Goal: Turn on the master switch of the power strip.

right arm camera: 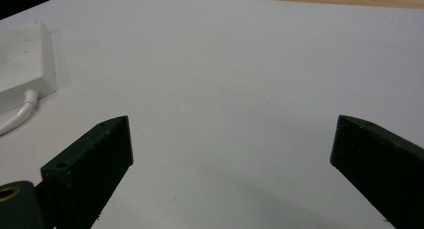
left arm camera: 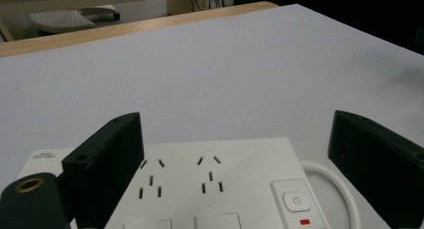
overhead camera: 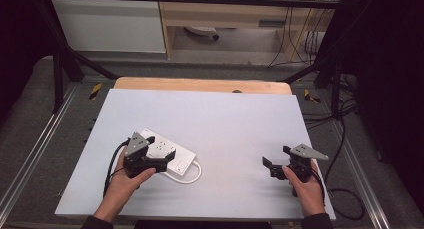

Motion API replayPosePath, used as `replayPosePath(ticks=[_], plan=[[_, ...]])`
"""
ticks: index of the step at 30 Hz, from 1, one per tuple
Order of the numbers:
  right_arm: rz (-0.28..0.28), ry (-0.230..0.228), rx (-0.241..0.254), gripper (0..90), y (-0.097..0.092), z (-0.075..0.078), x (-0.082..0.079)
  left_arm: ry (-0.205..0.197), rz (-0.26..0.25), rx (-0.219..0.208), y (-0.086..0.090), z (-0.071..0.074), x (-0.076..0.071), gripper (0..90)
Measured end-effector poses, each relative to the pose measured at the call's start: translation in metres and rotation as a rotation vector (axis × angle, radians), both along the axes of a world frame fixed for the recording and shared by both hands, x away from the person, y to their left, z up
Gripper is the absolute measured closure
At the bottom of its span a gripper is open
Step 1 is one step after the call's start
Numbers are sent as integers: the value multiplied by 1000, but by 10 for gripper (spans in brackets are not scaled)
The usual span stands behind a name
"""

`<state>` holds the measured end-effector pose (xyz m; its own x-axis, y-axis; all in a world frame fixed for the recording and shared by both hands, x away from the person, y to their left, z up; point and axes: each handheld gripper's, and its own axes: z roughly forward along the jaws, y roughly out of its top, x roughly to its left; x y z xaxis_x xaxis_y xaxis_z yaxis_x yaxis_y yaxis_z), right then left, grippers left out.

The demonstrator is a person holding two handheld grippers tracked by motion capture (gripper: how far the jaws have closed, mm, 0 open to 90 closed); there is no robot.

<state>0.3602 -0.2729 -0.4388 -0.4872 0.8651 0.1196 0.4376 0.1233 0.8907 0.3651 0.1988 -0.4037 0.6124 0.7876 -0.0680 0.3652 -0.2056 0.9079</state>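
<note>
The white power strip [left arm camera: 210,189] is being straddled by the spread left hand-held gripper [overhead camera: 159,159]; a closing squeeze is judged next, the right hand-held gripper [overhead camera: 276,161] being held spread apart.

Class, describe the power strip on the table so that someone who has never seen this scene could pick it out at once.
Start from the pale sheet covering the wooden table, then look to its near left part, where the left gripper hovers with open jaws. Under it lies the power strip, a flat white block with socket slots, a power button above a small red mark, and a looping white cord.
</note>
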Motion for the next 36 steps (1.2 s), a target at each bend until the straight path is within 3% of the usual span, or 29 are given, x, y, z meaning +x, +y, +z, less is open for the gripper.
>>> replayPosePath(ticks=[14,36], plan=[[0,3,0,39,0,0,0,32,-25,28,-8,-8,0,105],[0,3,-1,40,0,0,0,81,-113,75,-19,-15,-2,458]])
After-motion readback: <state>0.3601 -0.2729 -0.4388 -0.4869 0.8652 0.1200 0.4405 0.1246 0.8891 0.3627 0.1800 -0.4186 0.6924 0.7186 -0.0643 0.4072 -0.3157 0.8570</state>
